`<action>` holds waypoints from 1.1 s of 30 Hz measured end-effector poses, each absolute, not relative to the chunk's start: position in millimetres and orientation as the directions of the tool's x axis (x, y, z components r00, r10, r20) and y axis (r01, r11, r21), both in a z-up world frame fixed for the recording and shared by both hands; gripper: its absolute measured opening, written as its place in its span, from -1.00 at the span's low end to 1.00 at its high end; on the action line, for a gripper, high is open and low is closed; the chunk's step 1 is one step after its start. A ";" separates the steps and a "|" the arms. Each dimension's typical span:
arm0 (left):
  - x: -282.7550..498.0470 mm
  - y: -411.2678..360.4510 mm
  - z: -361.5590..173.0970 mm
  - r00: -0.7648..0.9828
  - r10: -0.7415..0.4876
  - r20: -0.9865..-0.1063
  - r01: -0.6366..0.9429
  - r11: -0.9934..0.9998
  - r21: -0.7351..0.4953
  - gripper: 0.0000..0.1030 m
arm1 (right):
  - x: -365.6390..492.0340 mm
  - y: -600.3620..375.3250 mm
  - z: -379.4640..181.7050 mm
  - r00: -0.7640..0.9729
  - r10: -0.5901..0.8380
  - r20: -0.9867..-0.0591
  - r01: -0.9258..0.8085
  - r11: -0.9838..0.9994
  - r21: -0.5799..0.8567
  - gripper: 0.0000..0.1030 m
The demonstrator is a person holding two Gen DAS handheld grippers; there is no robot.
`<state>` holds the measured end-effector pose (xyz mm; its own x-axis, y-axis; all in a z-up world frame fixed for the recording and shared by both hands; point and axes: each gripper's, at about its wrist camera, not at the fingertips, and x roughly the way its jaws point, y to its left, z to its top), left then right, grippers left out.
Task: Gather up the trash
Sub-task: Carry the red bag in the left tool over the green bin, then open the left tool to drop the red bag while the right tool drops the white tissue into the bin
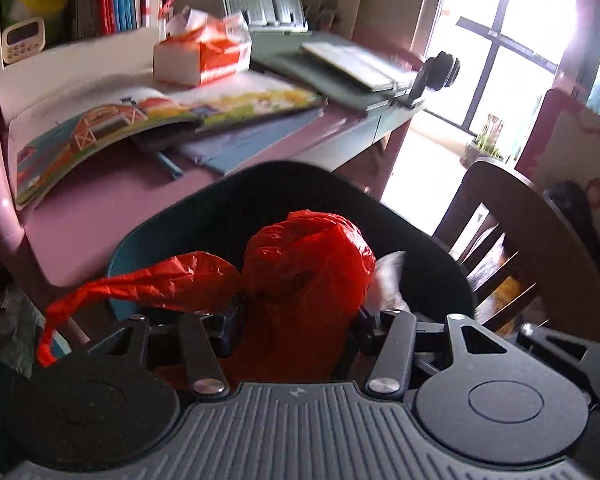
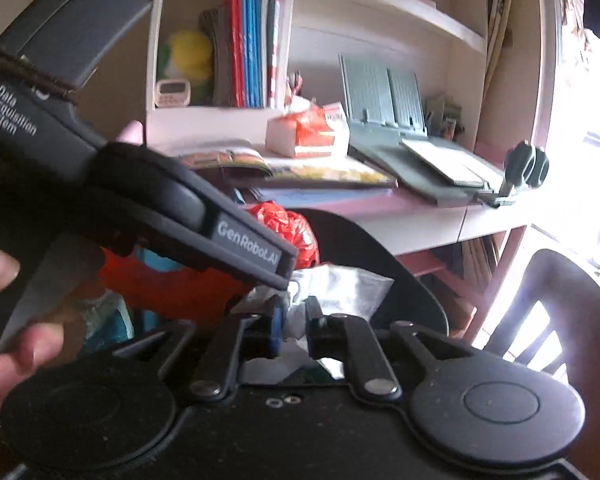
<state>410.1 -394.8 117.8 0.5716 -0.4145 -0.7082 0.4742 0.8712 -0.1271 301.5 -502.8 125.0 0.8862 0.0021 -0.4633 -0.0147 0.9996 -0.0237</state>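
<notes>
Left gripper (image 1: pixel 300 320): clamped on the red plastic bag (image 1: pixel 304 276), jaws held apart by the bunched film.
Red plastic bag: bulging up from the jaws over the dark bin (image 1: pixel 432 240); one loose tail (image 1: pixel 112 284) trailing left past the bin's rim.
Right gripper (image 2: pixel 296 326): jaws narrow, white crumpled paper (image 2: pixel 340 288) between the blue-edged fingers (image 2: pixel 277 328); whether the pads press on it cannot be told.
White crumpled paper: over the dark bin's mouth, just right of the red bag.
Hand (image 2: pixel 4 312): gripping the left gripper's handle, left of the bin.
Dark bin: round, black inside, teal outside; in front of the pink desk (image 1: pixel 100 200).
Open picture book (image 1: pixel 140 124): flat on the desk, behind the bin.
Orange tissue pack (image 1: pixel 204 56): behind the book, farther from the bin.
Grey folder (image 1: pixel 340 68): far side of the desk, right of the tissue pack.
Wooden chair (image 1: pixel 512 240): right of the bin.
</notes>
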 end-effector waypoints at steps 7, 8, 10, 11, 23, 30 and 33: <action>412.8 -394.2 110.5 0.568 -0.405 -0.717 0.463 0.877 -0.128 0.52 | 307.9 -518.4 119.0 0.859 0.010 -0.512 0.001 1.000 0.020 -0.42; 410.2 -393.2 112.8 0.575 -0.406 -0.710 0.465 0.876 -0.124 0.53 | 306.5 -520.5 119.7 0.859 0.010 -0.511 0.002 1.000 0.023 -0.41; 404.9 -390.2 116.6 0.580 -0.410 -0.704 0.475 0.872 -0.118 0.53 | 303.2 -523.0 121.8 0.861 0.012 -0.508 0.004 1.000 0.031 -0.40; 402.8 -388.7 119.5 0.583 -0.413 -0.700 0.479 0.870 -0.115 0.53 | 300.8 -524.6 123.7 0.864 0.017 -0.503 0.001 0.999 0.036 -0.38; 339.8 -328.6 165.3 0.653 -0.434 -0.620 0.489 0.868 -0.093 0.53 | 248.5 -500.1 155.3 0.896 0.073 -0.437 -0.061 0.997 0.041 -0.03; 296.0 -277.4 179.9 0.690 -0.418 -0.591 0.452 0.886 -0.099 0.55 | 216.8 -469.7 178.5 0.907 0.139 -0.397 -0.134 0.990 0.042 0.03; 274.4 -249.8 182.4 0.713 -0.397 -0.578 0.427 0.900 -0.093 0.55 | 202.5 -454.1 184.6 0.910 0.168 -0.379 -0.163 0.986 0.046 0.05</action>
